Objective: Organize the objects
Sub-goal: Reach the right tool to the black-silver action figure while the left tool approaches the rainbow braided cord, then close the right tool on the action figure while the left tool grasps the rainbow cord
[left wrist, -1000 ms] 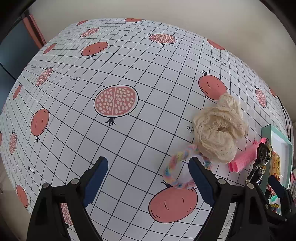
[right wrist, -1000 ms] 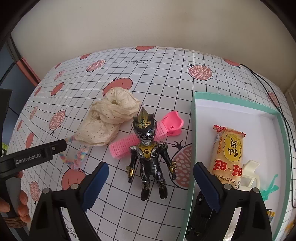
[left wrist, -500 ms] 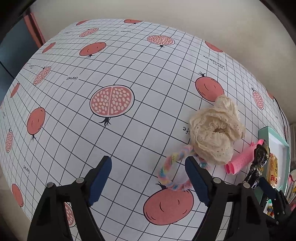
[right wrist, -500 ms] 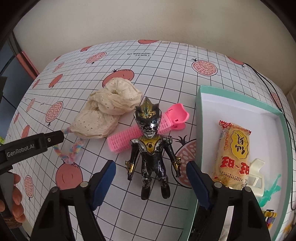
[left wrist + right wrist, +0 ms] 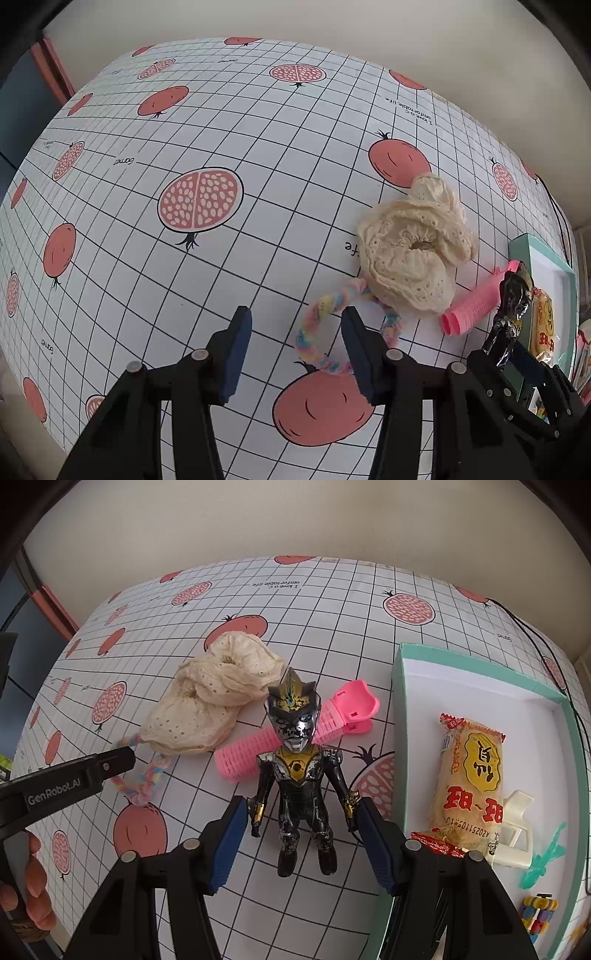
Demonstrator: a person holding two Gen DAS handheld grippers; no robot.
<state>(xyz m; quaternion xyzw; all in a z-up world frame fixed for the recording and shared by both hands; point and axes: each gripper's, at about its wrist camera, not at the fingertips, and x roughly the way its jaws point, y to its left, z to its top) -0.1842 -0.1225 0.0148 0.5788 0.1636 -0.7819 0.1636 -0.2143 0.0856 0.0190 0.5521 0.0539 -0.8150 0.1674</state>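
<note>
Two fisheye views look down on a desk [image 5: 258, 129] covered by a white grid cloth printed with pomegranates. Over the last second both tools have narrowed. The right hand-held gripper [image 5: 299, 840] has drawn its blue jaws in from a wide spread until they sit just outside the arms of a toy figure [image 5: 301, 775], one jaw at each of its hands, though whether the pads already touch is hard to judge; it grips nothing yet. This suggests the figure is the next item to be lifted into the teal box [image 5: 400, 709] just to its right. The left hand-held gripper [image 5: 295, 352] has also half closed and holds nothing; its right jaw lies over a pastel braided loop [image 5: 317, 332] while its left jaw rests over bare cloth. The figure lies on its back, head pointing away from the camera, glossy black with silver and gold armour, a crested helmet and worn paint. Its head overlaps a pink hair roller [image 5: 258, 749], and a cream lace scrunchie [image 5: 214, 709] sits beyond, touching the loop. The box already holds a yellow snack packet [image 5: 469, 775], a white plastic piece and small colourful bits.
</note>
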